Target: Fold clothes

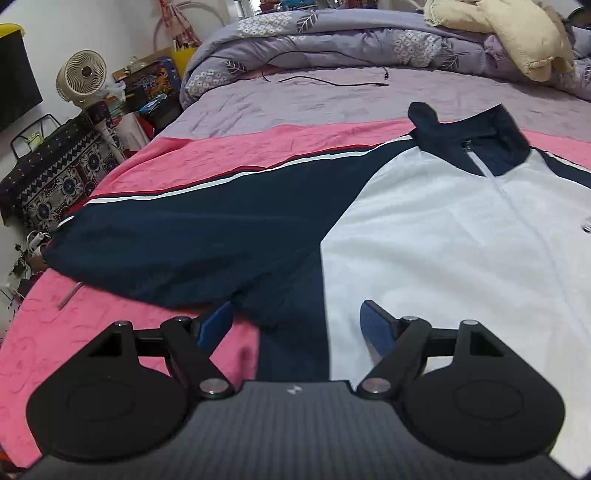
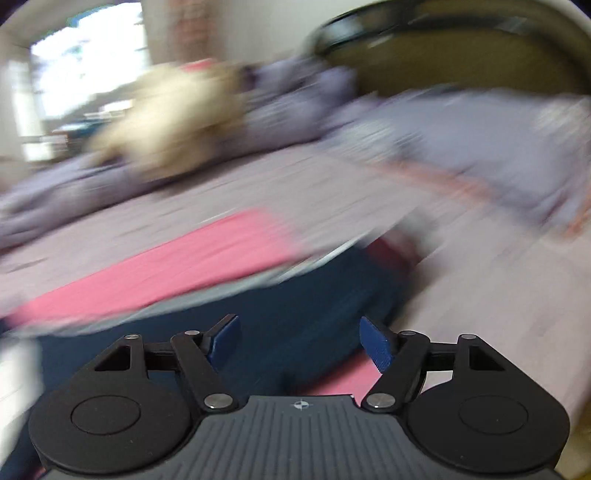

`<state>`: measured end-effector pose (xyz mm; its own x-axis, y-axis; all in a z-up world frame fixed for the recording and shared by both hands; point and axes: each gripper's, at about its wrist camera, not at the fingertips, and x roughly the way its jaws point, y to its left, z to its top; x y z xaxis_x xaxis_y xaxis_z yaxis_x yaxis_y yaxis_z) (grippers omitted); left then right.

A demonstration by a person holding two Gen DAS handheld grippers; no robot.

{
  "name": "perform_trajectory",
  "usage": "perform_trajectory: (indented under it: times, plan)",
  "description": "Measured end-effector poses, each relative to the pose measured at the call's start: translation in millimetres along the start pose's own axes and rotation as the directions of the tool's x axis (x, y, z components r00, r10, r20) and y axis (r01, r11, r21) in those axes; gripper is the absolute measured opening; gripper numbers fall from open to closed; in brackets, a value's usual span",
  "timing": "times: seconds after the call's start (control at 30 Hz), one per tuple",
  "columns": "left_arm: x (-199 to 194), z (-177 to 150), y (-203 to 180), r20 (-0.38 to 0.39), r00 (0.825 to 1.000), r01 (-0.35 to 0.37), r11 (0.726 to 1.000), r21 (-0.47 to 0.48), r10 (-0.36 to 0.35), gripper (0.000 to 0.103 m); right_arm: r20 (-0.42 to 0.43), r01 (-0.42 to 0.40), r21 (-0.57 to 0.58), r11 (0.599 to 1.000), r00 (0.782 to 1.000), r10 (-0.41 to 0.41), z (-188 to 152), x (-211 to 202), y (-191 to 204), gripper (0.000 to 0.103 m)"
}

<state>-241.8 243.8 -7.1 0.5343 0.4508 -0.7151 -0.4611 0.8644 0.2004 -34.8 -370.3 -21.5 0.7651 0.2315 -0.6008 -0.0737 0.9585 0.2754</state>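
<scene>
A navy and white jacket (image 1: 424, 229) lies flat on the bed, collar away from me, its left sleeve (image 1: 192, 236) stretched out to the left with a white and red stripe along it. My left gripper (image 1: 295, 317) hangs open just above the jacket's side near the armpit, nothing between its blue pads. The right wrist view is heavily blurred. There my right gripper (image 2: 299, 328) stands open over a navy part of the jacket (image 2: 295, 291), apparently its other sleeve, with nothing gripped.
The jacket rests on a pink sheet (image 1: 110, 332) over a lilac bed cover (image 1: 314, 99). A black cable (image 1: 332, 79), a rumpled quilt (image 1: 332, 40) and a cream garment (image 1: 509, 33) lie at the far side. A fan (image 1: 81, 75) and clutter stand left of the bed.
</scene>
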Motion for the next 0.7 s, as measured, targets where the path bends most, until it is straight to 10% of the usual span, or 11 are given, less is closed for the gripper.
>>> perform_trajectory:
  times: [0.1,0.3,0.43,0.5,0.53,0.6,0.7]
  plan:
    - [-38,-16,15,0.030,0.997,0.063,0.998,0.029,-0.064,0.079,-0.148,-0.302,-0.014,0.953,0.943,0.297,-53,-43,38,0.079]
    - [-94,-67,60,0.015,0.958,0.287,0.957,-0.051,-0.287,0.085,-0.397,-0.581,-0.050,0.813,0.758,0.517,-139,-105,114,0.093]
    - [-106,-108,64,-0.024,0.931,0.364,0.931,-0.039,-0.365,0.086,-0.445,-0.557,-0.225,0.799,0.789,0.425,-166,-113,160,0.091]
    - [-102,-121,55,-0.036,0.928,0.370,0.929,-0.012,-0.370,0.086,-0.427,-0.528,-0.206,0.824,0.806,0.410,-168,-108,178,0.046]
    - [-100,-126,50,-0.038,0.928,0.370,0.929,-0.005,-0.369,0.086,-0.440,-0.549,-0.147,0.822,0.781,0.443,-165,-105,182,0.033]
    - [-97,-125,46,-0.016,0.918,0.395,0.918,-0.032,-0.395,0.086,-0.422,-0.577,-0.060,0.814,0.754,0.503,-155,-111,182,0.023]
    - [-106,-111,55,0.085,0.894,0.446,0.891,-0.088,-0.439,0.086,-0.268,-0.714,0.176,0.678,0.628,0.731,-120,-136,172,0.024]
